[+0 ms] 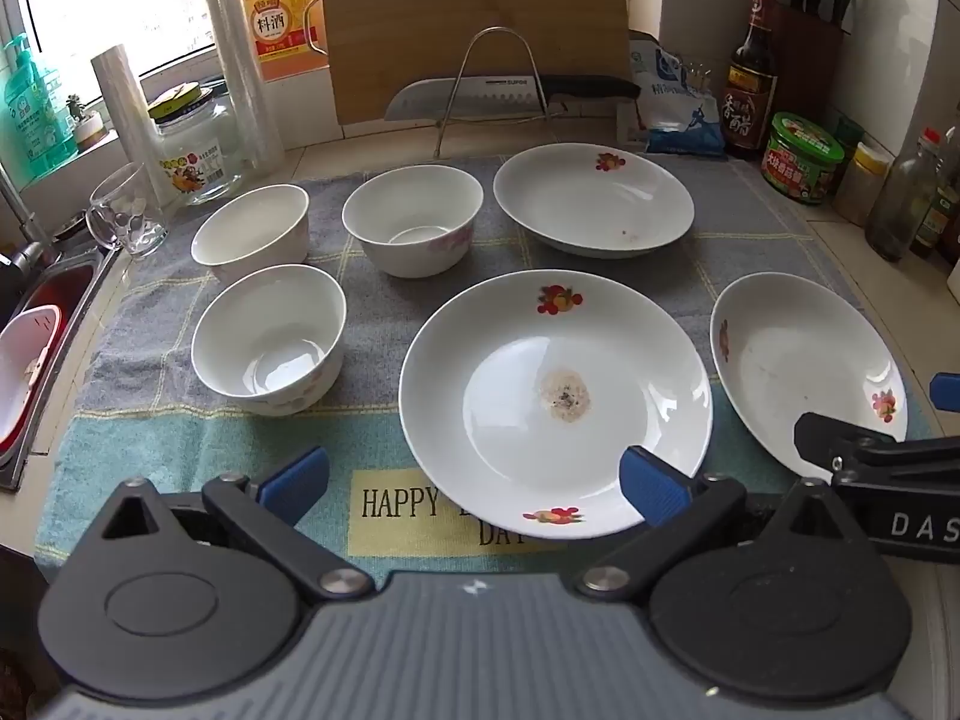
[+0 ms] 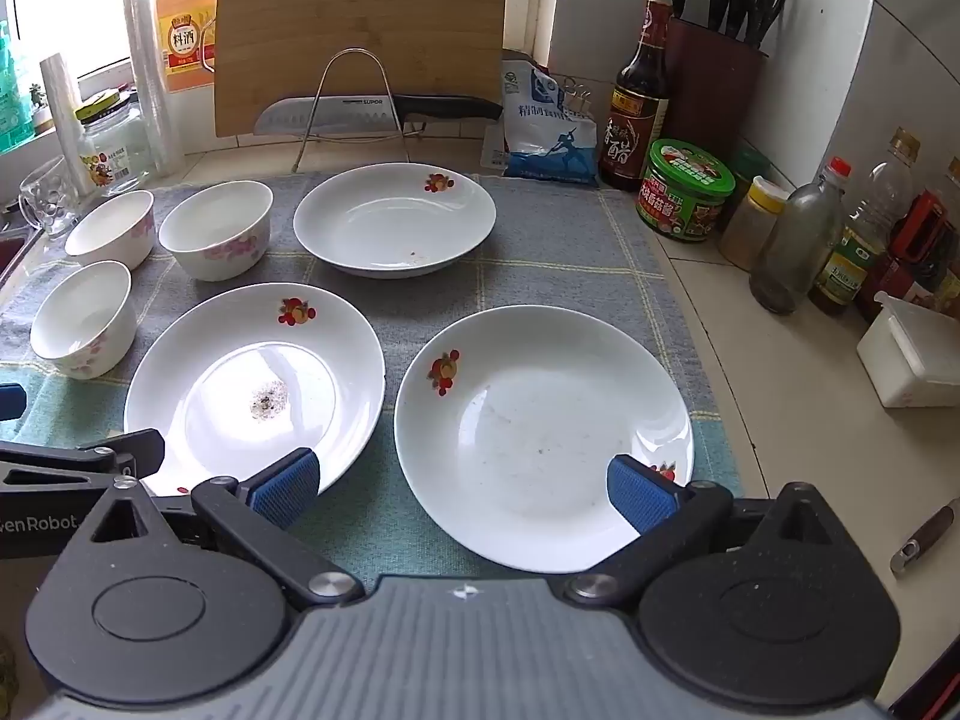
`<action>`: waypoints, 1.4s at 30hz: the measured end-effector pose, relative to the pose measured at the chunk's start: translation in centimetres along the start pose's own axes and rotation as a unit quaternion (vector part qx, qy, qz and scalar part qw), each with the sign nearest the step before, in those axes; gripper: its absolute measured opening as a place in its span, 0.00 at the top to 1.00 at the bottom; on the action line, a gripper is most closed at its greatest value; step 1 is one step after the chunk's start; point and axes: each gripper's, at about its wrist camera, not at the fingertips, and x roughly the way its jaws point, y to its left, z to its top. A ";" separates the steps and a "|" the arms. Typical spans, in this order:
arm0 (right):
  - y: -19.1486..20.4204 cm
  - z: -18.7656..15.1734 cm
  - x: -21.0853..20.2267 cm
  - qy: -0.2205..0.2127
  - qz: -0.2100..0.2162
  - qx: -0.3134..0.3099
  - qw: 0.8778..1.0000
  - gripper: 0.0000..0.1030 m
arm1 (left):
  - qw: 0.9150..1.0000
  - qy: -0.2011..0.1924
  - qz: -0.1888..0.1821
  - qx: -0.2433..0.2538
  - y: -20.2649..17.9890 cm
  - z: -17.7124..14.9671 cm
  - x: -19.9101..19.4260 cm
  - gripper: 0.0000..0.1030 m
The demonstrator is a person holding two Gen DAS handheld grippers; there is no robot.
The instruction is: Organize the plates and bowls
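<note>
Towel (image 1: 180,420) is showing "HAPPY" and, below, "DAY" in dark caps on its yellow panel; middle of the line is sitting under a plate. Knife blade (image 2: 327,114) is reading "SUPOR". Yellow jug (image 1: 279,6) label is showing 料酒. Dark bottle (image 2: 639,102) is carrying 香醋 on its lower label; upper label too small to read. Blue-white bag (image 2: 549,126) is showing 精制 plus further chars, unclear. Green-lid tub (image 2: 684,192) label is red w/ Chinese chars, not legible. Right gripper (image 1: 924,525) arm is showing "DAS", cut by frame edge; left gripper (image 2: 36,522) arm is showing "venRobot", first letters cut off.
</note>
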 end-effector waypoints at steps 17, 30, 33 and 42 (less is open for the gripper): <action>0.0 0.0 -0.1 -0.001 0.000 -0.001 1.000 0.00 | 1.000 0.005 0.001 -0.001 -0.2 0.0 -0.1 0.01; 0.1 0.2 -0.1 -0.004 0.002 -0.003 1.000 0.00 | 1.000 0.006 0.001 -0.003 0.0 0.3 0.1 0.01; 0.1 0.2 -0.1 -0.005 0.002 -0.003 1.000 0.00 | 1.000 0.006 0.001 -0.003 0.0 0.3 0.1 0.01; 0.1 0.2 -0.1 -0.005 0.001 -0.002 1.000 0.00 | 1.000 0.007 0.001 -0.005 0.1 0.3 0.1 0.01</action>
